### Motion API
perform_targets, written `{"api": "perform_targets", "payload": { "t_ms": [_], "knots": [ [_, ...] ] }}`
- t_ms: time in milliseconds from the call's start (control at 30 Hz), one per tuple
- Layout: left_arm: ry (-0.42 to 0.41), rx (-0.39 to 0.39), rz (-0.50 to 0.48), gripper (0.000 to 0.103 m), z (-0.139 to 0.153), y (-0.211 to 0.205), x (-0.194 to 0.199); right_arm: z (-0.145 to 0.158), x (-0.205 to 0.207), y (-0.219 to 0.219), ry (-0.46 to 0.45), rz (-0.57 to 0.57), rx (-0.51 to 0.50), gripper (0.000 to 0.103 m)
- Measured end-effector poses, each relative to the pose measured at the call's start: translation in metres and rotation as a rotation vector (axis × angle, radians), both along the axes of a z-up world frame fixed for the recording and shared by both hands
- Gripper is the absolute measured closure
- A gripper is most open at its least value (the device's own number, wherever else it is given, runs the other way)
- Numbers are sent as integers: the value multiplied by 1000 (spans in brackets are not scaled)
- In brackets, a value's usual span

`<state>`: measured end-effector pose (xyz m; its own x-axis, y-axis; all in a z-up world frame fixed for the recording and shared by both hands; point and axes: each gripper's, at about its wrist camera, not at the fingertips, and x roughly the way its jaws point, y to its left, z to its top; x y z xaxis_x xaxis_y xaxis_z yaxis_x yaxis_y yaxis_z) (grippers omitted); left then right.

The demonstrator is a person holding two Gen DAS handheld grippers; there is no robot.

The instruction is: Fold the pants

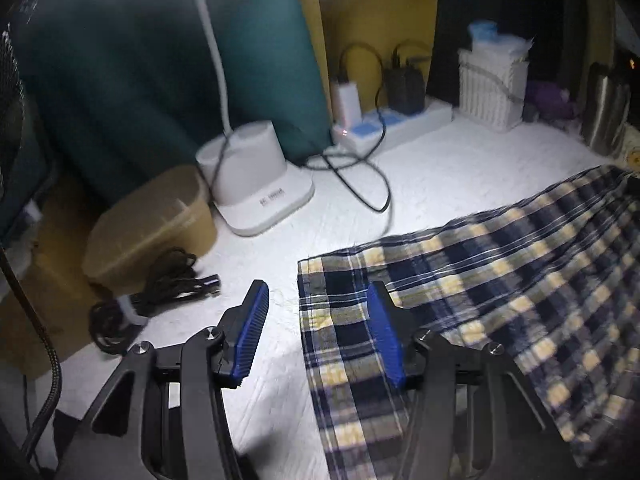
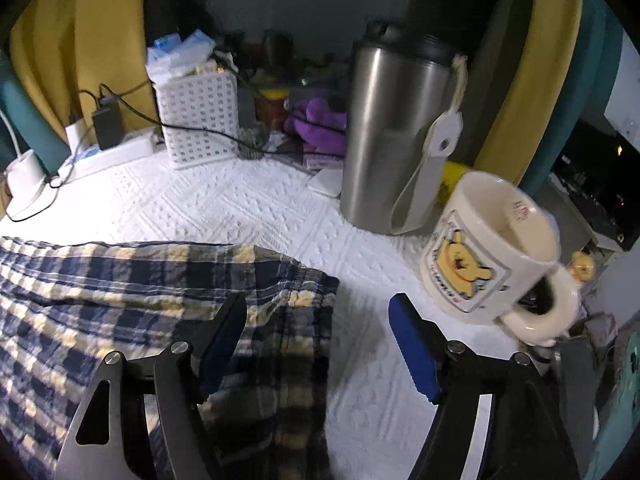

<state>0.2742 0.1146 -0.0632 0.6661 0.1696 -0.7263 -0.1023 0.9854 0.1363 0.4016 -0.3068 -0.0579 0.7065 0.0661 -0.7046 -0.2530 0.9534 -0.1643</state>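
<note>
Pants (image 1: 500, 280): woven cloth, navy and pale-yellow plaid, matt, slightly crinkled. Table cover (image 2: 224, 204): white cloth with raised quilted pattern, matt. Flask (image 2: 384, 136): brushed metal, satin sheen, with dark lid and pale smooth strap. Mug (image 2: 480, 248): glazed ceramic, glossy, cream with printed cartoon bear. Basket (image 2: 200, 124): white plastic, perforated grid walls. Lamp base (image 1: 256, 184): smooth white plastic, semi-gloss. Power strip (image 1: 400, 120): white plastic. Lidded box (image 1: 152, 220): tan plastic, dull. Cables (image 1: 160, 288): black rubbery sheath. Left gripper (image 1: 318, 300) and right gripper (image 2: 318, 312): matt black arms, ribbed blue pads, bright metal pins.
</note>
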Motion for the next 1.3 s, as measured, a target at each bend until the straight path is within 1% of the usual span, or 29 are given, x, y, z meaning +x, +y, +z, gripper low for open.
{"api": "perform_targets", "payload": {
  "t_ms": [67, 100, 267, 333, 500, 633, 733, 800, 933, 1067, 1200, 1233, 1267, 1300],
  "knots": [
    [-19, -21, -22, 52, 10, -5, -10, 8, -13, -4, -16, 4, -1, 28],
    [-26, -44, -49, 52, 15, -10, -19, 12, -20, -7, -23, 5, -2, 28],
    [-41, -99, -161, 52, 19, -36, -56, 25, -56, -20, -47, 3, -7, 28],
    [-42, -131, -209, 52, 17, -47, -70, 27, -72, -25, -54, -1, -9, 28],
    [-43, -171, -266, 51, 10, -62, -91, 28, -108, -38, -59, -10, -13, 28],
    [-26, -201, -305, 44, 0, -69, -102, 23, -135, -47, -57, -19, -6, 28],
    [-4, -220, -336, 43, -7, -75, -110, 17, -152, -50, -47, -22, -8, 28],
    [4, -227, -362, 42, -11, -78, -115, 12, -163, -53, -42, -30, -9, 28],
    [34, -227, -411, 34, -22, -85, -116, 1, -180, -65, -31, -61, 1, 28],
    [54, -221, -436, 33, -28, -88, -110, -8, -192, -77, -19, -87, 6, 28],
    [69, -228, -480, 33, -29, -94, -101, -12, -200, -92, -17, -116, 12, 28],
    [73, -245, -508, 34, -30, -97, -99, -13, -201, -96, -18, -122, 12, 28],
    [87, -258, -521, 38, -32, -100, -98, -13, -202, -100, -19, -129, 13, 28],
    [105, -263, -542, 46, -33, -103, -98, -13, -203, -103, -21, -133, 14, 27]
  ]
}}
